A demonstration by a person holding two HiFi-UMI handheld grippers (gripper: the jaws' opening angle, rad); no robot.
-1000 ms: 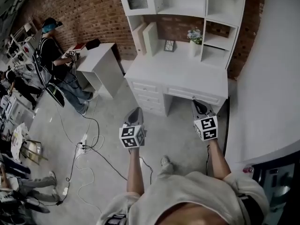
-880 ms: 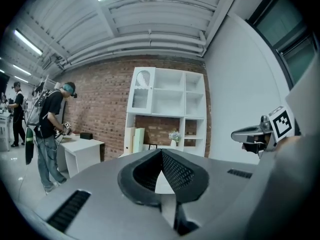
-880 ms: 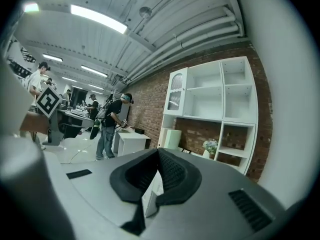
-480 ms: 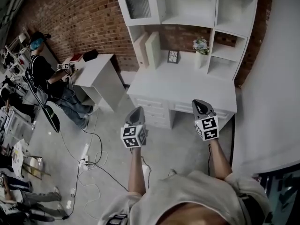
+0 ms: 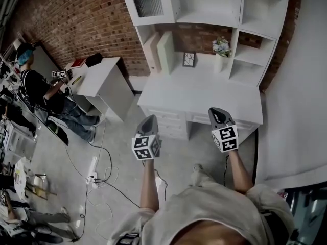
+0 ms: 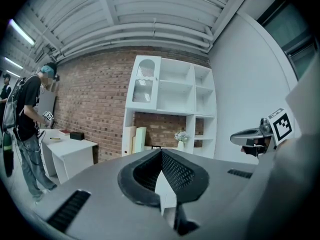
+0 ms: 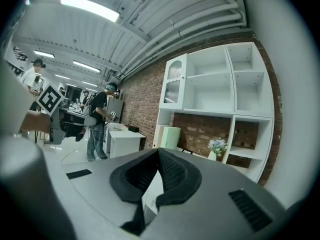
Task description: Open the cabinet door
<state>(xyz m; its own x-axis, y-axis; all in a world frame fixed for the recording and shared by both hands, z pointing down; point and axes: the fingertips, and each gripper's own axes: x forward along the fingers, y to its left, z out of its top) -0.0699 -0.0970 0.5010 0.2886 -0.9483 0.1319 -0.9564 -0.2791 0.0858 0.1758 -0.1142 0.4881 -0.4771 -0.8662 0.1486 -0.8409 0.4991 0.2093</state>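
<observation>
The left gripper (image 5: 147, 122) and the right gripper (image 5: 218, 114) are held side by side in front of the white table (image 5: 199, 93), both pointing toward it. Each has its jaws closed together with nothing between them. The cabinet door (image 5: 147, 1), a white frame round a ribbed pane, sits shut at the upper left of the shelf unit (image 5: 204, 4) that stands on the table, well apart from both grippers, and a vase of flowers (image 5: 221, 50) stands on the table below the open shelves.

a side table (image 5: 99, 75) stands left of the desk (image 5: 199, 93), cabinet door (image 5: 147, 1) above
</observation>
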